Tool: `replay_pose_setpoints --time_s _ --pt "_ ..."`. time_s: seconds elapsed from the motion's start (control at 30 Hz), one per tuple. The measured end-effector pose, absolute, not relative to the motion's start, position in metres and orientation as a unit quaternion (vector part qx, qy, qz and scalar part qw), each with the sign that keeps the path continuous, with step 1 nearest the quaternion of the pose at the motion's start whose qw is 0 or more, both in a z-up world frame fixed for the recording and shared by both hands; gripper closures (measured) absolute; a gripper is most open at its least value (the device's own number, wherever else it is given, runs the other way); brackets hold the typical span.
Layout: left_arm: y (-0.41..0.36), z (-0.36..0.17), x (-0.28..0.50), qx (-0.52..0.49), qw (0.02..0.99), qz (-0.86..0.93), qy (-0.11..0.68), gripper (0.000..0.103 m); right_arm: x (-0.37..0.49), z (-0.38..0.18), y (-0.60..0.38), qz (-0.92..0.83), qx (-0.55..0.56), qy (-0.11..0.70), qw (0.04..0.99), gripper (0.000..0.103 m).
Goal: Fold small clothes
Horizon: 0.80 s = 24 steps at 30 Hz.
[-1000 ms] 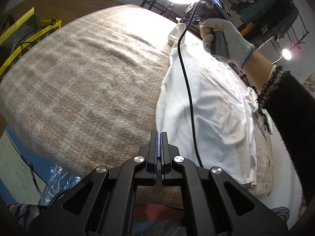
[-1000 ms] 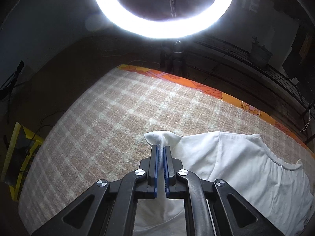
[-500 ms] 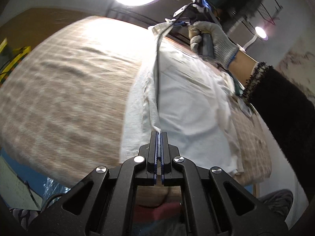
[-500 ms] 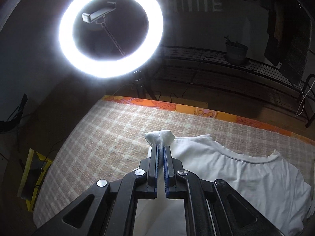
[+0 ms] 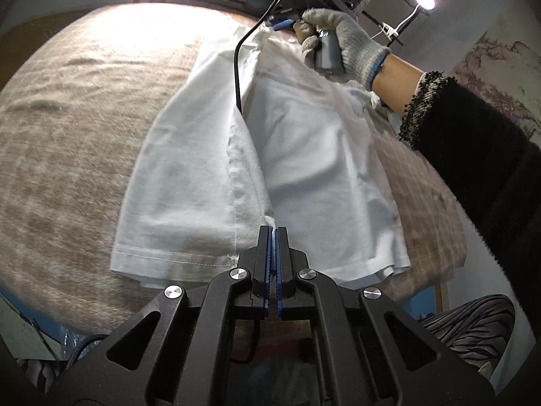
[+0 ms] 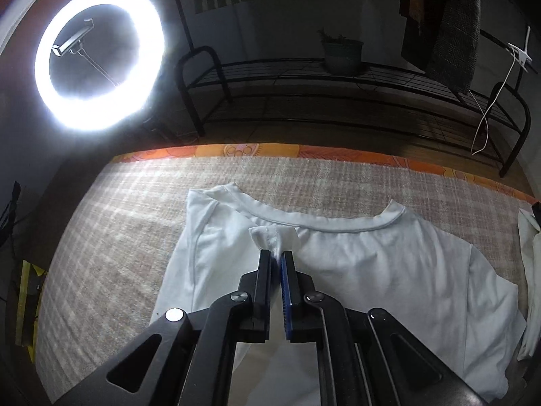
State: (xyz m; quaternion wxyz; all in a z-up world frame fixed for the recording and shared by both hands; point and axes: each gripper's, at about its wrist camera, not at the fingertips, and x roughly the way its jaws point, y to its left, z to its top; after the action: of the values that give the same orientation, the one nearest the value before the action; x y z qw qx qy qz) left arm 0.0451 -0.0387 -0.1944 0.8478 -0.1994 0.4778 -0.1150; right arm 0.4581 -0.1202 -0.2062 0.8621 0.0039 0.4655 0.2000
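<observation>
A white T-shirt (image 5: pixel 304 155) lies on a beige plaid blanket (image 5: pixel 67 118), its left side folded over the middle. My left gripper (image 5: pixel 272 230) is shut on the shirt's edge near the hem, and a small tuft of cloth shows between its pads. In the right wrist view the shirt (image 6: pixel 389 270) lies collar away from me. The jaws of my right gripper (image 6: pixel 276 253) are opening just below the collar, with the folded sleeve end loose between them. A gloved hand (image 5: pixel 341 40) holds that gripper at the shirt's far end.
A black cable (image 5: pixel 236 67) hangs over the shirt. Beyond the blanket's orange far edge (image 6: pixel 304 152) stand a lit ring light (image 6: pixel 98 71) and a black metal rack (image 6: pixel 338 101) with a plant pot. More white cloth (image 6: pixel 531 270) lies at the right edge.
Both grippers carried the shirt's left side rightward over its middle, laying a long fold. The right gripper's jaws have parted slightly around the sleeve end.
</observation>
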Motion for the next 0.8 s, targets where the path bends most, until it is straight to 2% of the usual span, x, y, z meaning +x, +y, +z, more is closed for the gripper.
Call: replay_pose_setpoints --time_s 0.07,0.17,0.27,0.33,0.4,0.43,0.47,0.67,0.8 --pt "-0.041 -0.194 0.045 -0.201 0.846 -0.121 0.479 0.103 0.457 -0.211 -0.127 0.193 0.008 0.473 0.859 0.067" --pt "-0.047 -0.192 0.042 -0.193 0.848 -0.132 0.476 0.103 0.451 -0.205 -0.141 0.185 -0.002 0.467 0.865 0.066" --pt "-0.053 -0.190 0.040 -0.185 0.848 -0.144 0.475 0.103 0.440 -0.192 -0.165 0.185 -0.002 0.466 0.866 0.056" --pt "-0.054 -0.189 0.037 -0.178 0.846 -0.152 0.479 0.102 0.428 -0.181 -0.184 0.190 0.006 0.461 0.867 0.056" --pt "-0.054 -0.187 0.033 -0.174 0.845 -0.160 0.479 0.088 0.415 -0.170 -0.206 0.192 0.008 0.454 0.870 0.055" --pt "-0.054 -0.185 0.029 -0.171 0.845 -0.166 0.478 0.073 0.408 -0.165 -0.216 0.191 0.008 0.451 0.872 0.055" --pt "-0.052 -0.183 0.025 -0.170 0.845 -0.171 0.477 0.062 0.400 -0.159 -0.229 0.186 0.009 0.448 0.874 0.055" --pt "-0.039 -0.161 -0.006 -0.156 0.855 -0.217 0.445 0.062 0.328 -0.122 -0.288 0.173 0.013 0.433 0.884 0.055" --pt "-0.011 -0.153 -0.019 -0.147 0.871 -0.185 0.430 0.062 0.252 -0.110 -0.296 0.209 0.019 0.436 0.875 0.055"
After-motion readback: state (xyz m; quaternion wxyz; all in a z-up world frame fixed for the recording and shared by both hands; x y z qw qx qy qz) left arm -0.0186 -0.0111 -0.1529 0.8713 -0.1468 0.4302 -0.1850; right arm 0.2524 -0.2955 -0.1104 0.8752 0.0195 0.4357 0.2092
